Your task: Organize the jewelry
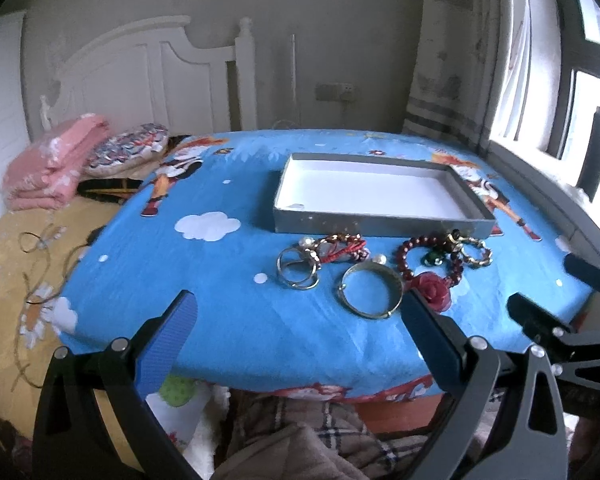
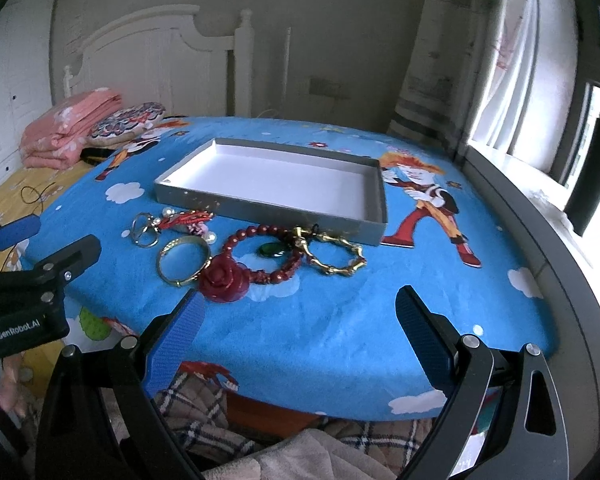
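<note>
Bedroom worktop (image 1: 236,312): jewelry beside empty grey tray (image 1: 380,224).
Gold bangle (image 1: 370,292): stiff, light, likely slippery; pinch its rim.
Left hand-held gripper (image 1: 300,332), right hand-held gripper (image 2: 300,324): wide open, empty.

A blue cartoon-print cloth (image 2: 320,320) with white clouds covers the surface; the grey tray (image 2: 276,210) is white inside, beside dark red beads (image 2: 256,236) and a gold bangle (image 2: 182,258).

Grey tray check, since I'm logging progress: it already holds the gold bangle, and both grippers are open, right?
Not quite. The grey tray holds nothing; the gold bangle lies on the blue cloth before it, as the right wrist view shows. Both grippers are open.
</note>
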